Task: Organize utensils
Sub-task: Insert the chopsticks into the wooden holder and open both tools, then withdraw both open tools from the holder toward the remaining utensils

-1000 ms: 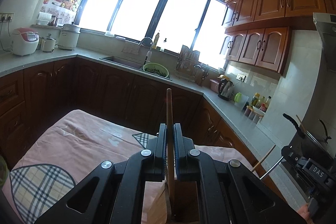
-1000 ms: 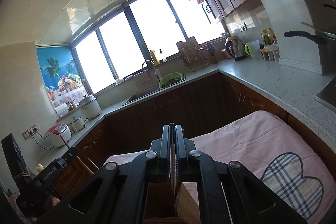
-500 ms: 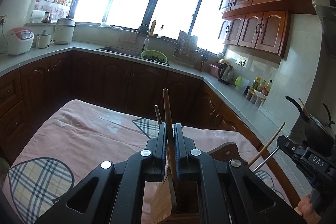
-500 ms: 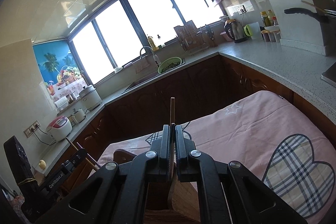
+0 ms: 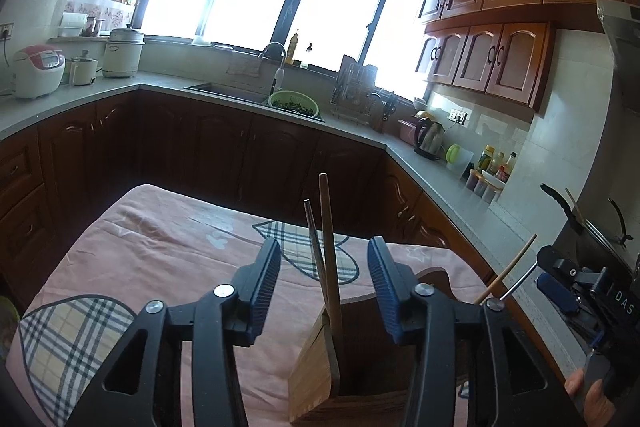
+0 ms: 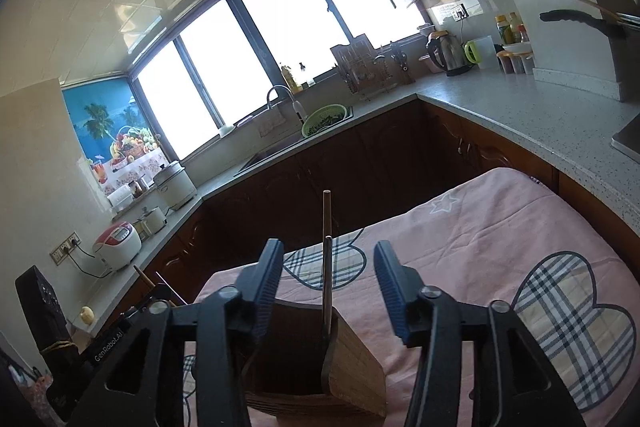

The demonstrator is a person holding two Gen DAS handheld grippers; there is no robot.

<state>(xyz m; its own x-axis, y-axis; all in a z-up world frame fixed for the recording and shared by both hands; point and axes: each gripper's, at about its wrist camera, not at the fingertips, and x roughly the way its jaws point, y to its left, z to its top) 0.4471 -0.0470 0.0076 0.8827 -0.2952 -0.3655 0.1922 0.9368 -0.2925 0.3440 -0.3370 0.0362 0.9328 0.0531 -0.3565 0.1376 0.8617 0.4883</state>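
A wooden utensil holder (image 5: 316, 375) stands on a table with a pink cloth (image 5: 160, 259). A wooden stick (image 5: 330, 251) and a thin metal stick (image 5: 314, 247) stand upright in it. My left gripper (image 5: 322, 285) is open, its jaws apart on either side of the sticks, above the holder. In the right wrist view the holder (image 6: 352, 363) sits just below my right gripper (image 6: 326, 287), which is open around the same sticks (image 6: 326, 267). The right gripper body (image 5: 576, 283) shows at the left view's right edge.
Dark wooden cabinets (image 5: 240, 147) and a grey counter (image 5: 448, 187) ring the table. A sink with a green colander (image 5: 294, 103), a kettle (image 5: 430, 137), a rice cooker (image 5: 38, 69) and a black pot (image 5: 584, 223) stand on the counter.
Both grippers have opened and let go of the sticks, which now stand free in the holder. Both views have tilted down towards the table.
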